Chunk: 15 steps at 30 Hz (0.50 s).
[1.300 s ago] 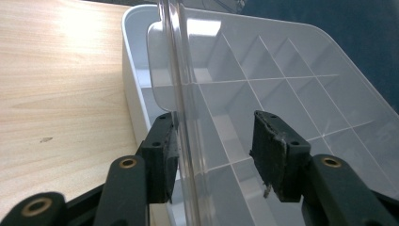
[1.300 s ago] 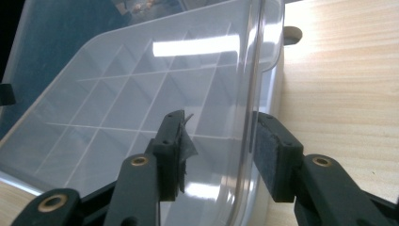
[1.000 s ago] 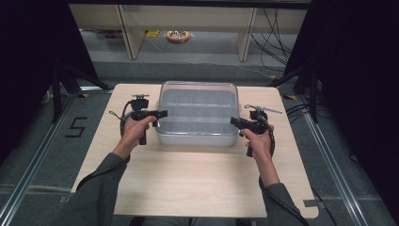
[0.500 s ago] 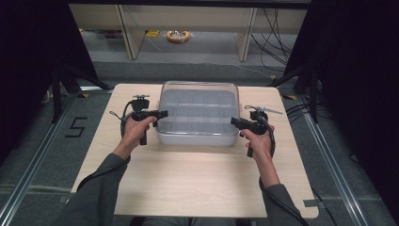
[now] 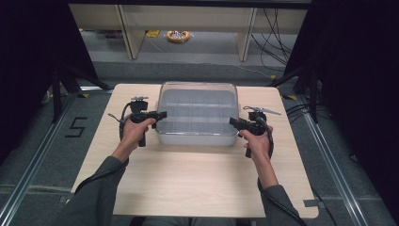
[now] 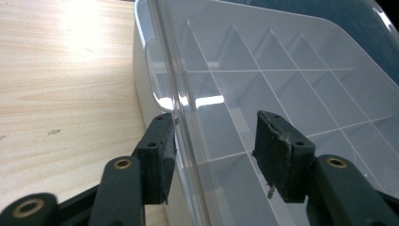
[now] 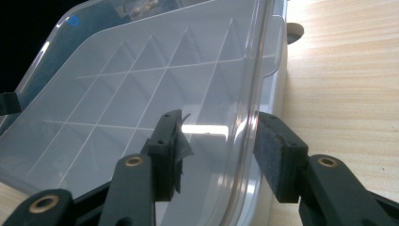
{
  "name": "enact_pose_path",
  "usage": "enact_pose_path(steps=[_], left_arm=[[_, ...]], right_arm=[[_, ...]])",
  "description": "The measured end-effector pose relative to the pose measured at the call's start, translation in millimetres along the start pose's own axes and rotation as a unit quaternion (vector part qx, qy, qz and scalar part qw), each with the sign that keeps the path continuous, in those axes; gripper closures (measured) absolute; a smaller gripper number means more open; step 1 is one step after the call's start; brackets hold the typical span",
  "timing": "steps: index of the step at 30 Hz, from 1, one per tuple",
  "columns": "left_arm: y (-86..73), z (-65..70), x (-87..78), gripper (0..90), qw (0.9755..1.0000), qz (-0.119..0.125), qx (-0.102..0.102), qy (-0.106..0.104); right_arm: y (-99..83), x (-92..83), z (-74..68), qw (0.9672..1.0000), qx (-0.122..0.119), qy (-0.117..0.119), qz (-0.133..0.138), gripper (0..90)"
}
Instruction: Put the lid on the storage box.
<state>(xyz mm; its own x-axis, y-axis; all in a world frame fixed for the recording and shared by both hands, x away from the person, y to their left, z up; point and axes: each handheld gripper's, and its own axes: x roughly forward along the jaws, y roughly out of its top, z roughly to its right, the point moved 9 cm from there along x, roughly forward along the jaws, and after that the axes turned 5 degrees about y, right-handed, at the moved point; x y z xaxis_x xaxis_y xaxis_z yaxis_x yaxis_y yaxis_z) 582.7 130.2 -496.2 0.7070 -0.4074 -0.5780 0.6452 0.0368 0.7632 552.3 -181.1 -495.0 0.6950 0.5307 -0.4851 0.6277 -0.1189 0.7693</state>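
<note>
1. The wooden table (image 5: 188, 183) bears everything.
2. The clear divided box (image 5: 196, 113) sits past the table's centre, toward twelve o'clock.
3. My left gripper (image 5: 161, 114), at the box's nine o'clock, straddles the lid edge; its jaws have just been opening and one pad stands clear of the lid.
4. My right gripper (image 5: 232, 121), at three o'clock, straddles the opposite edge, pads apart.

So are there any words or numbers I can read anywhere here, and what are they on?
"5": a dark number marked on the grey floor, left of the table.
The clear plastic box has no words or labels on its lid.
A small blue mark at the box's far corner is too blurred to read.
</note>
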Motion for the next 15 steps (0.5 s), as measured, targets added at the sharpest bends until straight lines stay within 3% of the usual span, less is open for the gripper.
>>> enact_pose_path(steps=[1, 3, 5, 6, 7, 8, 12, 15], left_arm=[[-1.4, -0.6, 0.8, 45.3, 1.0, -0.006, 0.004, 0.004], [-5.6, -2.4, 4.3, 49.9, 0.9989, -0.008, 0.041, 0.021], [-5.9, -2.3, 4.7, 47.8, 0.9991, -0.006, 0.035, 0.022], [-5.6, -2.5, 4.6, 48.1, 0.9991, -0.008, 0.034, 0.022], [-5.5, -2.8, 4.8, 49.3, 0.9991, -0.009, 0.033, 0.024], [-5.6, -3.0, 5.2, 50.1, 0.9991, -0.009, 0.035, 0.023], [-6.5, -3.5, 5.6, 49.4, 0.9993, -0.009, 0.029, 0.023], [-7.1, -3.6, 5.0, 49.2, 0.9995, -0.013, 0.024, 0.018]], right_arm=[[-0.1, 0.4, 1.0, 1.0, -0.003, -0.002, 0.003, 54.6], [-0.1, -0.7, 0.6, 1.0, 0.005, 0.001, 0.003, 53.6], [0.0, -1.9, -3.4, 0.9989, 0.044, 0.009, 0.008, 54.6], [1.5, -1.3, 1.8, 0.9999, 0.001, 0.004, 0.01, 52.2], [0.4, -1.7, 0.6, 1.0, 0.004, 0.001, 0.005, 55.4], [-0.4, -2.1, 3.9, 0.9994, -0.031, -0.018, -0.002, 57.6], [-1.5, -2.4, 4.4, 0.9985, -0.047, -0.027, -0.008, 56.7], [-1.8, -3.2, 3.3, 0.9989, -0.039, -0.023, -0.01, 56.4]])
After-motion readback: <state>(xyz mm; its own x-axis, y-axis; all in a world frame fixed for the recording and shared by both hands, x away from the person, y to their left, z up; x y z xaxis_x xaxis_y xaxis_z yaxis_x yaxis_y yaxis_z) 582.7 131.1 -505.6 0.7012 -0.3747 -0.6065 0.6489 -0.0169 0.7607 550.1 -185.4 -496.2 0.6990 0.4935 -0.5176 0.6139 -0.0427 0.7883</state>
